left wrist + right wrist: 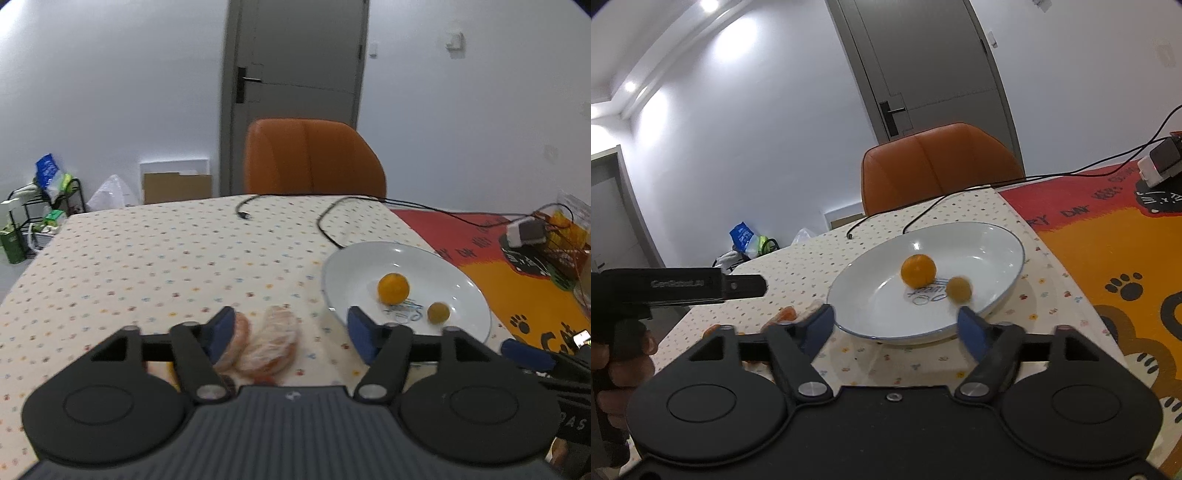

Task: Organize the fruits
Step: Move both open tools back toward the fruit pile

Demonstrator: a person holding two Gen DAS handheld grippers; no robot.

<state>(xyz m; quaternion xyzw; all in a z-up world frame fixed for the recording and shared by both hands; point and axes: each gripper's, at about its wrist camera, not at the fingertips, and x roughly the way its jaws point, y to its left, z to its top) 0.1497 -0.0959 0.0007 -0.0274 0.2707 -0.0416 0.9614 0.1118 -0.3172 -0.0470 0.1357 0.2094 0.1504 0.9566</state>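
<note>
A white plate (454, 266) (997, 243) holds an orange (393, 288) (918, 270) and a smaller yellowish fruit (438, 312) (959, 288), blurred in the right wrist view. Two plastic-wrapped orange pieces (273, 338) lie on the dotted tablecloth left of the plate. My left gripper (291, 332) hovers open just above and behind them, its left finger (221, 328) beside one piece. My right gripper (897, 325) is open with nothing held, its fingers at the plate's near rim. The wrapped pieces (786, 314) show partly behind the right gripper's left finger.
An orange chair (314, 158) stands at the table's far side before a grey door. Black cables (332, 221) trail across the cloth behind the plate. A red and orange mat (1108, 240) with a small device (526, 232) lies right. A hand (624, 354) holds the left gripper's handle.
</note>
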